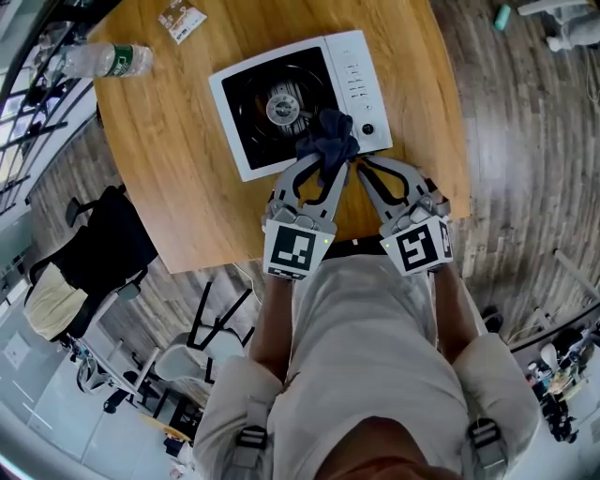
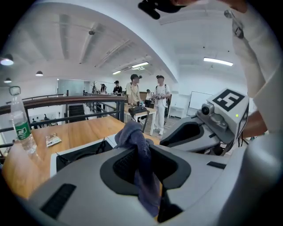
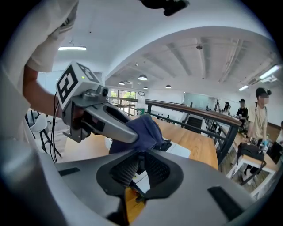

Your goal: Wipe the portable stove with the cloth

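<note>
A white portable stove (image 1: 281, 103) with a black burner top sits on the round wooden table (image 1: 169, 150). A dark blue cloth (image 1: 328, 141) hangs bunched over the stove's near right corner, by its control strip. My left gripper (image 1: 331, 171) is shut on the cloth (image 2: 132, 134), which drapes down between its jaws. Just to its right, my right gripper (image 1: 358, 171) stands shut, with nothing seen between its jaws. In the right gripper view the cloth (image 3: 143, 128) sits just beyond my right gripper's (image 3: 140, 155) tips, with the left gripper's finger (image 3: 110, 126) lying across it.
A plastic water bottle (image 1: 103, 61) and a small packet (image 1: 181, 21) lie at the table's far left. A black chair (image 1: 103, 248) stands left of the table. A railing (image 2: 66, 102) runs behind the table, with several people standing far beyond it.
</note>
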Available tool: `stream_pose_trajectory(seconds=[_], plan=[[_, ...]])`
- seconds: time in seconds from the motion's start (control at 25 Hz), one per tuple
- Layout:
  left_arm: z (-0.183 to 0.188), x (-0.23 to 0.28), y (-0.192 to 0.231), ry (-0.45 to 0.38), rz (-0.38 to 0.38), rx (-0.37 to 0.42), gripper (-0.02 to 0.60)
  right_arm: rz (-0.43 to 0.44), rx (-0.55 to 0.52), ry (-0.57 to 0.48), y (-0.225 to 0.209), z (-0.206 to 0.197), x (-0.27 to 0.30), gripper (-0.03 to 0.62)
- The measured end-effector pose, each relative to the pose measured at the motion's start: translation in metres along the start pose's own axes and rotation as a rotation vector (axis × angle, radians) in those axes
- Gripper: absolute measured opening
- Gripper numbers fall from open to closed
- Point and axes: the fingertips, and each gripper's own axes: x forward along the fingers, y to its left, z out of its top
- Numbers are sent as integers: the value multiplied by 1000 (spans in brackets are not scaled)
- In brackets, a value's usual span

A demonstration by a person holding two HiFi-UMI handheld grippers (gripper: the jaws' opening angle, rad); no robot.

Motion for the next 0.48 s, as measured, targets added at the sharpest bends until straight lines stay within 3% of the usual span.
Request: stream_pose_trajectory(seconds=[0.12, 0.48], plan=[[13, -11, 2, -22, -23, 5, 89, 5, -50, -35, 7, 13, -1, 133], [40, -33, 9, -87, -68, -31, 89, 14, -247, -149, 23, 51, 2, 328]])
